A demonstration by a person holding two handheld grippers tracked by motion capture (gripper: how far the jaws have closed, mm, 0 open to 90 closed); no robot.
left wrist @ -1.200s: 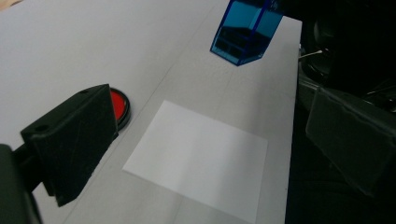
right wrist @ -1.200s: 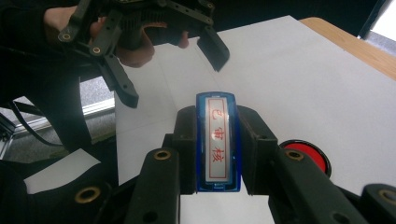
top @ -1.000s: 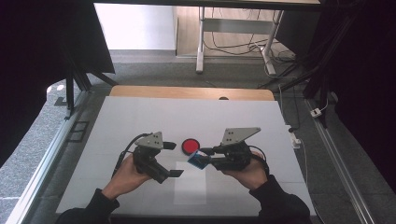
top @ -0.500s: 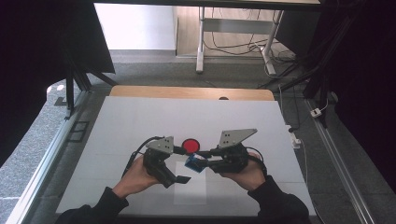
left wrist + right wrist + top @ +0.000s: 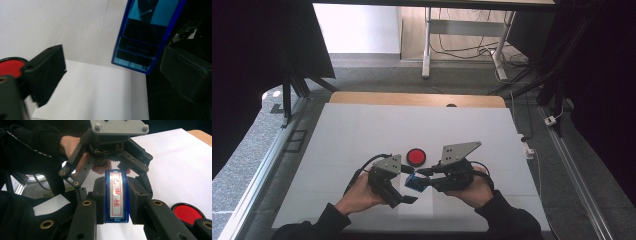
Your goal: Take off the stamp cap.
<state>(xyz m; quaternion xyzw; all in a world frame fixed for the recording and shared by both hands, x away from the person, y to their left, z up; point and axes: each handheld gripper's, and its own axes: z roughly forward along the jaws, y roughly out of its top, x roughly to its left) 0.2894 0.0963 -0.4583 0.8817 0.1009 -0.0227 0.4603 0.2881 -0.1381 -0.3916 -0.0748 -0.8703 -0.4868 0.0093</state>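
The right gripper [image 5: 424, 174] pinches a small blue stamp [image 5: 414, 183] between its two black jaws, both pads pressed flat against the stamp's long sides; in the right gripper view the stamp [image 5: 117, 196] stands upright between the pads, its white face with red characters turned to the camera. In the high view the stamp hangs just above the white surface [image 5: 362, 130], between the two hands and in front of a round red ink pad [image 5: 416, 157] that lies on the surface just beyond the grippers. The left gripper [image 5: 404, 185] has come in beside the stamp from the person's left, its jaws spread wide and just now closing a little, with the stamp between them but not pressed by either pad. In the left gripper view the blue translucent body of the stamp [image 5: 147, 35] shows up close (its inner ribs are visible through the plastic), one jaw standing clear to the left of it and the other close at its right, though contact there cannot be told. A white sheet of paper [image 5: 95, 92] lies on the surface below the stamp. The red ink pad [image 5: 11, 66] peeks out behind the left jaw in that view, and in the right gripper view it [image 5: 188, 213] sits low at the right edge.
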